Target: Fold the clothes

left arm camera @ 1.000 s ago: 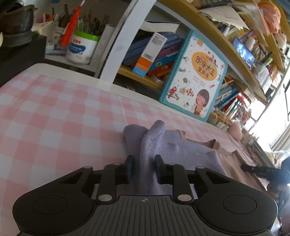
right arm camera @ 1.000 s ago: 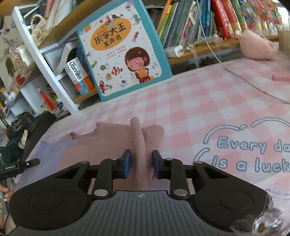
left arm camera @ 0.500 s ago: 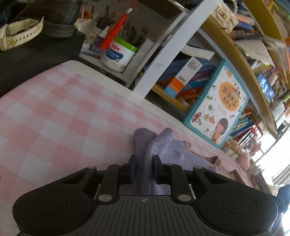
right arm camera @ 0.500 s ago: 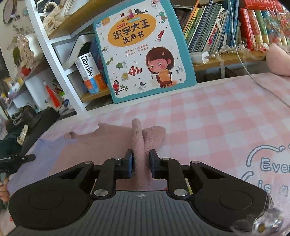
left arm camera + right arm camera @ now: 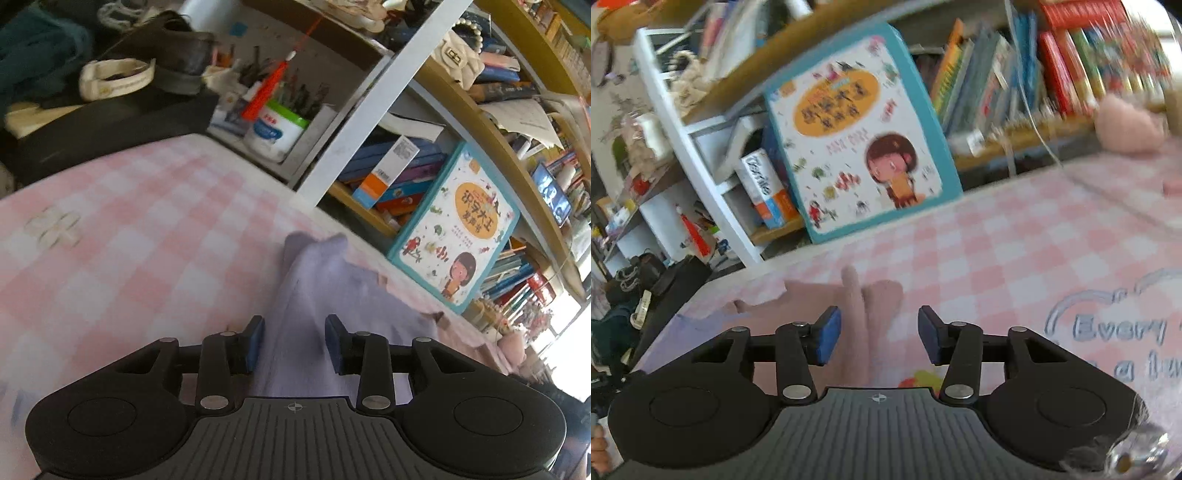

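A lilac and pink garment lies on the pink checked cloth. In the left wrist view its lilac end rises in a ridge between the jaws of my left gripper, which are opening; the pads stand just off the cloth. In the right wrist view the pink end forms a raised fold between the jaws of my right gripper, also opening, with clear gaps on both sides. The lilac part shows at the left there.
A teal picture book leans on a bookshelf right behind the garment. A white tub of pens and a black box with a shoe stand at the far left. A hand shows at the lower left.
Both grippers were shut on raised folds of the garment and have opened off them. The left gripper has swung and rolled, so the shelf sits tilted and further right.
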The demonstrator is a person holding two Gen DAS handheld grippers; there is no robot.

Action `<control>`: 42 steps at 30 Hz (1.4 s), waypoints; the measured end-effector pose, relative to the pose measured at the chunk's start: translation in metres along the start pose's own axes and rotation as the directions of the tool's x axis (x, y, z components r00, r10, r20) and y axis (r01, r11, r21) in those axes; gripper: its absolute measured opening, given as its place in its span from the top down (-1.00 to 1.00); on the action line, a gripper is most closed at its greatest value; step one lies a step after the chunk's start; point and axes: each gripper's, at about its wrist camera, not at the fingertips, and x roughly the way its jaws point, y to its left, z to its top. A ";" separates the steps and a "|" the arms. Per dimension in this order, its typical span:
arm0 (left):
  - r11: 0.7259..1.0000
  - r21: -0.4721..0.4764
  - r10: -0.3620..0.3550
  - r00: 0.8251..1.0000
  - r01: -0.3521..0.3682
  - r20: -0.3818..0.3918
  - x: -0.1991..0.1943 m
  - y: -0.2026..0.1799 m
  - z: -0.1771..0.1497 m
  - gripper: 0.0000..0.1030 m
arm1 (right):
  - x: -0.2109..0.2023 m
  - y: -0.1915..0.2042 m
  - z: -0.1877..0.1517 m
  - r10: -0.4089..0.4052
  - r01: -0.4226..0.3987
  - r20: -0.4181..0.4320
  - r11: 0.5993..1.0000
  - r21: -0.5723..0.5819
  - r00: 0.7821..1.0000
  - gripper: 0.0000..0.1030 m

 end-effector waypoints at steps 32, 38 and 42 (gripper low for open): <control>0.918 -0.387 0.088 0.996 -0.091 -0.027 -0.047 -0.008 -0.031 -0.21 | -0.040 0.014 -0.021 0.100 -0.142 -0.130 0.917 -0.372 0.986 0.00; 0.885 -0.456 0.112 0.994 -0.095 0.011 -0.037 -0.008 -0.030 -0.19 | -0.037 0.013 -0.024 0.120 -0.171 -0.170 0.930 -0.327 0.978 0.44; 0.877 -0.472 0.120 0.992 -0.092 0.030 -0.034 -0.007 -0.029 -0.13 | -0.035 0.013 -0.025 0.120 -0.180 -0.199 0.930 -0.319 0.973 0.45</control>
